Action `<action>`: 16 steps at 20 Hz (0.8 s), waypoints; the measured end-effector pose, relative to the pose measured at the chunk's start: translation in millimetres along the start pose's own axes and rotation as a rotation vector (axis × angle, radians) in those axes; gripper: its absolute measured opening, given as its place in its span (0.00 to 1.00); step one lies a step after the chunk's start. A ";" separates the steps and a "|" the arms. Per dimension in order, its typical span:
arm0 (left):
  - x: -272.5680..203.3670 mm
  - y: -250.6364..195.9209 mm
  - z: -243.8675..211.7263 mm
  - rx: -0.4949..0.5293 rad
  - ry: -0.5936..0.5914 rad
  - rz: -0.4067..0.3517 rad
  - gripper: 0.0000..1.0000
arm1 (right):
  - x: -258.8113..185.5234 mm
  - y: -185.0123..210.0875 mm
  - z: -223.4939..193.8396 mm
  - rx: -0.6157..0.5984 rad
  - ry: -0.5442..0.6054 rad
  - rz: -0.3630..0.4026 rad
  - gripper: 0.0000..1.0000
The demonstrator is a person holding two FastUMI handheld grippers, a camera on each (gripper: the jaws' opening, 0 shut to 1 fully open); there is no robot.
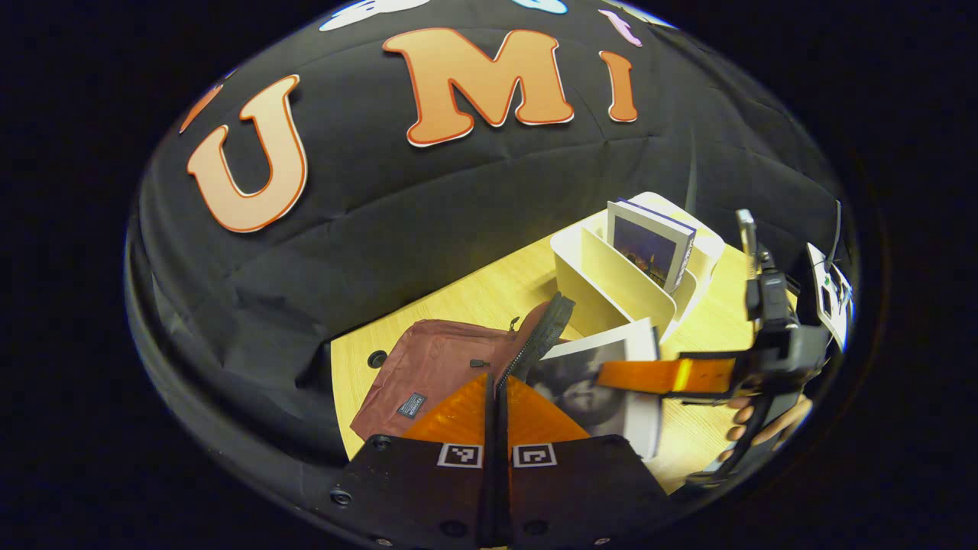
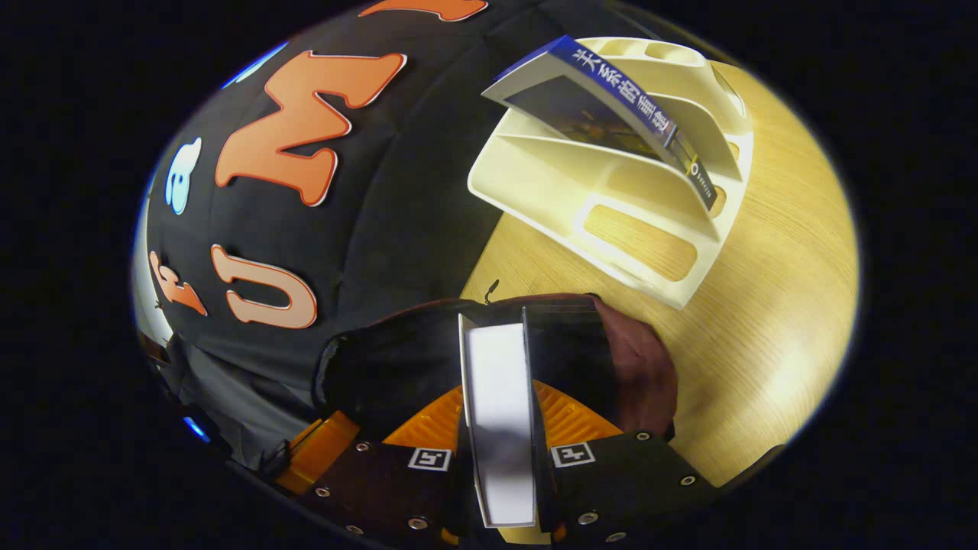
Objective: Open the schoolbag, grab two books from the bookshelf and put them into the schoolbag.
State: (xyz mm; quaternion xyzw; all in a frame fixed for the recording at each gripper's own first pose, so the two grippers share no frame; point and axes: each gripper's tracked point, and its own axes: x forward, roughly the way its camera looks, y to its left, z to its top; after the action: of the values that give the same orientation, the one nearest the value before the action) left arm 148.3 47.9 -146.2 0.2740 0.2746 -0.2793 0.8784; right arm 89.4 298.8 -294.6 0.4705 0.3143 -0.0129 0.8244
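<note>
The maroon schoolbag (image 1: 435,367) lies on the wooden table, and its black zipper edge (image 1: 546,332) is lifted. My left gripper (image 1: 497,405) is shut on that edge and holds the bag's mouth (image 2: 382,359) open. My right gripper (image 2: 500,405) is shut on a grey-covered book (image 1: 603,382), whose white page edges (image 2: 497,412) point into the dark opening. From the left gripper view, the right gripper (image 1: 649,376) comes in from the right with the book just above the bag. A blue book (image 1: 649,244) leans in the cream bookshelf (image 1: 619,298) behind.
The bookshelf (image 2: 611,206) stands at the back of the table (image 2: 764,321) against the black cloth wall. A hand (image 1: 764,428) holds the right gripper at the right edge. Bare tabletop lies to the right of the bag.
</note>
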 end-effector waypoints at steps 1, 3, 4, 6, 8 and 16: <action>-2.7 -1.9 0.4 0.002 -0.001 -0.005 0.00 | 9.4 2.2 -5.4 -0.004 -0.009 -0.008 0.33; -3.4 -5.8 -1.2 -0.008 0.002 -0.023 0.00 | 28.8 4.6 -13.9 -0.008 -0.026 -0.025 0.33; -8.2 -8.1 1.2 -0.015 -0.005 -0.034 0.01 | 37.1 8.1 -19.6 0.000 -0.028 -0.024 0.33; -12.7 -7.8 3.1 0.002 -0.014 -0.032 0.00 | 48.4 5.0 -29.3 0.006 -0.013 -0.064 0.33; -9.8 -6.1 -1.1 -0.015 0.000 -0.040 0.01 | 51.6 2.3 -37.7 0.022 0.027 -0.100 0.35; -7.4 4.7 -5.5 -0.042 -0.008 -0.017 0.01 | 27.2 -54.6 -35.3 -0.004 0.111 -0.249 0.98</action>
State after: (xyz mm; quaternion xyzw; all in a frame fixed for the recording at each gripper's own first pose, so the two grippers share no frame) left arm 144.4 57.2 -143.7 0.2521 0.2791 -0.2821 0.8826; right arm 76.0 303.6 -363.6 0.4260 0.4156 -0.0886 0.7988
